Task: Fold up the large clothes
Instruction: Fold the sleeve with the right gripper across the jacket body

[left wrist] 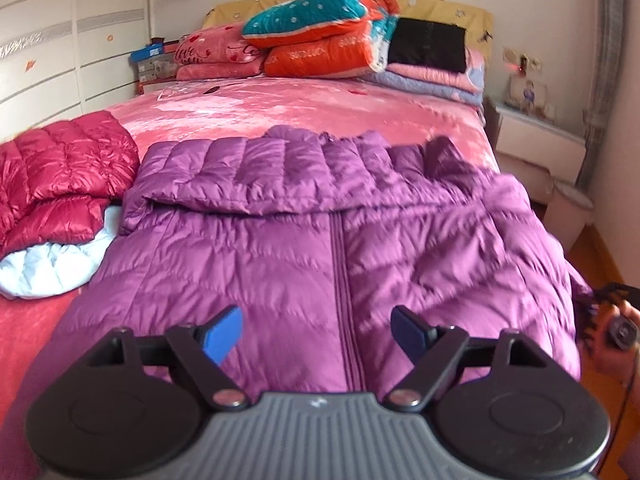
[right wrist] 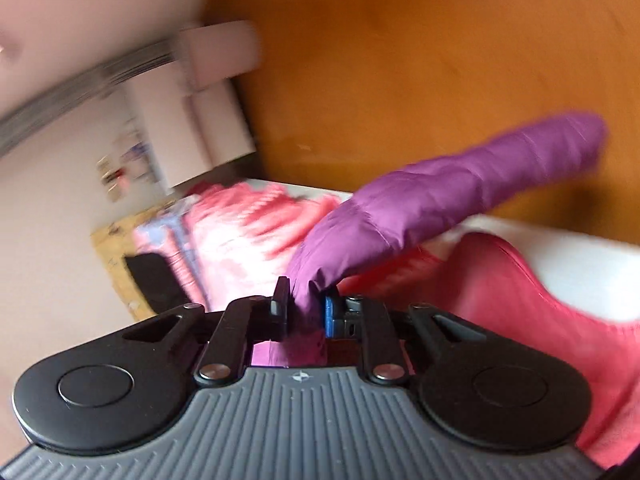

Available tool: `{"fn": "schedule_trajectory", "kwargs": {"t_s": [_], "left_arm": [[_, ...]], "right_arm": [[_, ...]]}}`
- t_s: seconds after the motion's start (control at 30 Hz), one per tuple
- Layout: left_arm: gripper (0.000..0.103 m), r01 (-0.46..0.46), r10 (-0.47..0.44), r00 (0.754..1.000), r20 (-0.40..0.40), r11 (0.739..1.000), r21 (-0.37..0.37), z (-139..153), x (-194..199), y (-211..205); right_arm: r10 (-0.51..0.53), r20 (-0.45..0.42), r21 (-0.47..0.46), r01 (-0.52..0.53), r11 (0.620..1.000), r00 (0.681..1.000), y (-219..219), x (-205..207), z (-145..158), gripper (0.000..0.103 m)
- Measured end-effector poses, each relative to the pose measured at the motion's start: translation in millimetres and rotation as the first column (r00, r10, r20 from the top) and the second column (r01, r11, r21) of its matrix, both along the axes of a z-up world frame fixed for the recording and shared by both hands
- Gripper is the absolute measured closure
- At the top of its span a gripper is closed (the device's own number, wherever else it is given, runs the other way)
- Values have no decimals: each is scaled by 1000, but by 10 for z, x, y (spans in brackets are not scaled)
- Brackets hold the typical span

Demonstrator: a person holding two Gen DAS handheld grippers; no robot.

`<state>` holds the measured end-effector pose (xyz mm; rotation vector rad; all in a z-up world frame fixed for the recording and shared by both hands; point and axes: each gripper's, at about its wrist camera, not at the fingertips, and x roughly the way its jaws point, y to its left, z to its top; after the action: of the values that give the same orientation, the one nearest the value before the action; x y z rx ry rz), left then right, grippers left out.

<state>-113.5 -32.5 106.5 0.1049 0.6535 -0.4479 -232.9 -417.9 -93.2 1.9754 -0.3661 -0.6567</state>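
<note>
Your purple puffer jacket lies front up on the pink bed, with its zipper running down the middle and closed as far as you can see. One sleeve is already folded across the chest, near the collar, so the fold has been started. The other sleeve is the one you have now. Your right tool is squeezed tight on the end of it, and the sleeve sticks out past the side of the bed, over the orange floor. That view is blurry, so you cannot see much more there. Your left tool is wide apart and holds nothing. It hangs above the bottom part of the jacket, near the zipper. So you look about a third of the way through this jacket. What is left, I think: lay the second sleeve across the chest, then fold the bottom part up toward the collar, maybe more than once. Next to the jacket, on its left side, a red puffer jacket sits bunched on something pale blue. It may still need folding, but you cannot tell from here.
</note>
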Motion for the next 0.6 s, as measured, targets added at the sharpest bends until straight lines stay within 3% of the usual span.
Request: {"fn": "schedule_trajectory", "kwargs": {"t_s": [0.07, 0.13, 0.23, 0.4, 0.5, 0.6], "left_arm": [[21, -8, 8, 1000, -3, 999, -33, 7, 130, 47], [20, -15, 15, 1000, 2, 998, -61, 2, 252, 96], [20, -29, 29, 1000, 2, 994, -109, -25, 427, 180], [20, -72, 72, 997, -8, 976, -204, -60, 670, 337], [19, -96, 93, 995, -22, 961, -261, -72, 762, 454], [19, -115, 116, 993, -12, 954, -276, -87, 820, 557]], "right_arm": [[11, -81, -145, -23, 989, 997, -111, -52, 351, 85], [31, -170, -285, -79, 955, 985, -229, -24, 718, 86], [34, -325, -468, -192, 863, 945, -310, 64, 1305, 87], [3, -456, -628, -325, 707, 890, -263, 432, 2113, 87], [-11, -501, -710, -404, 577, 865, -113, 813, 2588, 87], [-44, -573, -768, -518, 376, 819, 243, 1217, 3026, 87]]}}
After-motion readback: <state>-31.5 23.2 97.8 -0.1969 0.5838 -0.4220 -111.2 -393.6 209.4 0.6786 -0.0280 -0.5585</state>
